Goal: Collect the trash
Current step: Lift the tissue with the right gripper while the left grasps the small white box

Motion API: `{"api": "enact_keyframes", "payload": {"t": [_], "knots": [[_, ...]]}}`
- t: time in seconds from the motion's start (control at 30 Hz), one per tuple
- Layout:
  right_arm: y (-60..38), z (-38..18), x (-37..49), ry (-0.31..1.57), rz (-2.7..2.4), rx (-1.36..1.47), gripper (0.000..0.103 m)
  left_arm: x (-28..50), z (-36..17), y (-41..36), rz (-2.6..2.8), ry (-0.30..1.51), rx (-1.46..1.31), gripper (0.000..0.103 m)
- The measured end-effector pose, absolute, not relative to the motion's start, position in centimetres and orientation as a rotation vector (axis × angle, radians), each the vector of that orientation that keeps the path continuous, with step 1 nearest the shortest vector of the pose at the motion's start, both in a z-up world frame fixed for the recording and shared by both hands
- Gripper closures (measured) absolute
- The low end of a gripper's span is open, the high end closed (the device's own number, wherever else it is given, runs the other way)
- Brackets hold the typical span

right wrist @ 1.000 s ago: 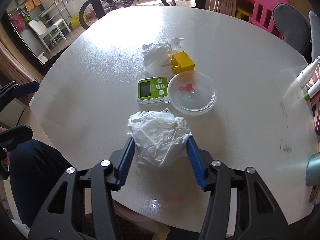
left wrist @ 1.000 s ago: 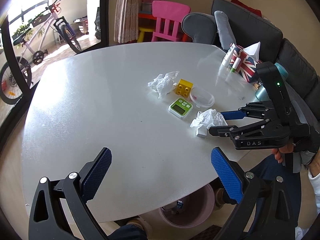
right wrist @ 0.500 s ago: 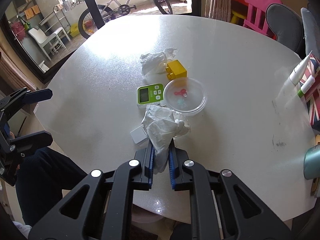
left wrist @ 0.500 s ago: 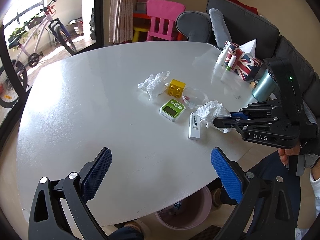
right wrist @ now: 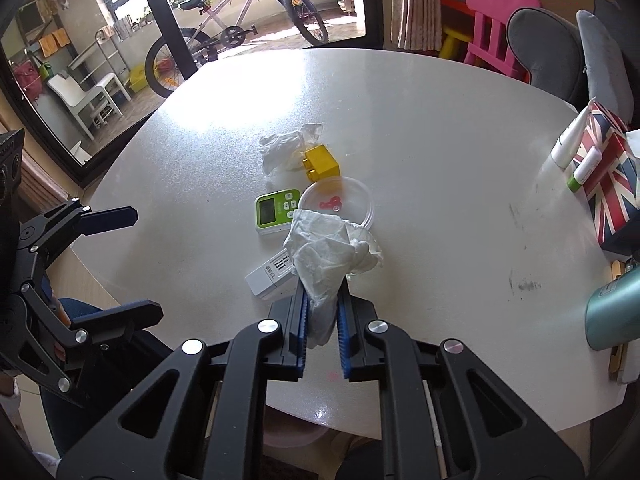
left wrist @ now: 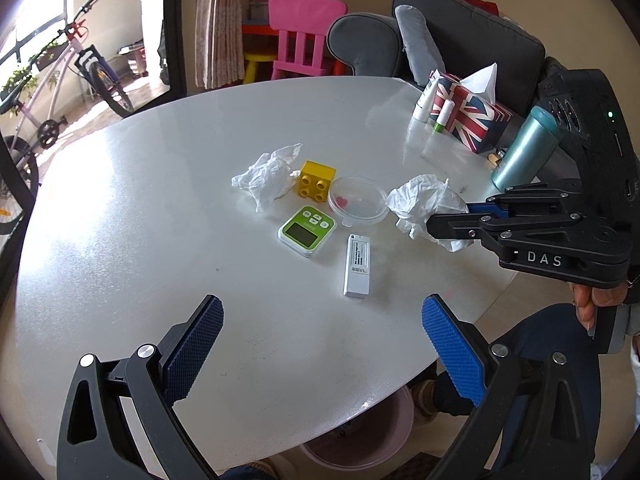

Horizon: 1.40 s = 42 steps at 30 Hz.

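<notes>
Clearly light, soft and crushable, the crumpled white paper tissue (right wrist: pixel 328 256) hangs just above the round white table (right wrist: pixel 440 160), pinched at its lower tail by the closed right gripper (right wrist: pixel 322 316), while the left gripper (left wrist: pixel 320 352) gapes empty.

I see a yellow block (left wrist: pixel 316 181), a green timer (left wrist: pixel 306 231) and a clear lid (left wrist: pixel 357 202) mid-table, a white stick (left wrist: pixel 357 266) nearer, a flag-print tissue box (left wrist: pixel 470 115) far right.
</notes>
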State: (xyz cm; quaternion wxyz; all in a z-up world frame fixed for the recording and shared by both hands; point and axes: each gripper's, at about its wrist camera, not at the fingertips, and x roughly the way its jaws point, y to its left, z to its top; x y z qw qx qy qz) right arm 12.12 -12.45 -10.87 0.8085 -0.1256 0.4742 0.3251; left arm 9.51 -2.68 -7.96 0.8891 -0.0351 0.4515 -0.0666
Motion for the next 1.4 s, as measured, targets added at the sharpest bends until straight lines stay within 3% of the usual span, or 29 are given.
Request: {"api": "enact_keyframes", "payload": {"t": [0.63,0.8,0.93,1.0,1.07,1.4], "knots": [[-14.6,-10.5,13.2,1.008,0.665,-0.228,0.091,13.3,-11.2,-6.3,-0.159,1.011,0.005,0.009],[-15.2,-10.6,13.5,1.009,0.658,-0.221,0.091,13.9,-12.3,-6.9,-0.157,1.040,0.022,0.028],[-15.4,-10.7,13.5,1.011,0.657,-0.216,0.091,14.2,-13.0,-7.0,-0.152,1.060,0.025,0.055],[-15.3,-10.8,13.5,1.012,0.659,-0.216,0.091,14.1,-13.1,-6.9,-0.151,1.060,0.031,0.063],[-15.3,-10.8,13.4,1.011,0.663,-0.216,0.091,14.1,-13.1,-6.7,-0.153,1.065,0.029,0.081],[-14.8,-10.7,13.2,1.006,0.679,-0.221,0.091,13.7,-13.0,-6.3,-0.162,1.072,0.009,0.084]]}}
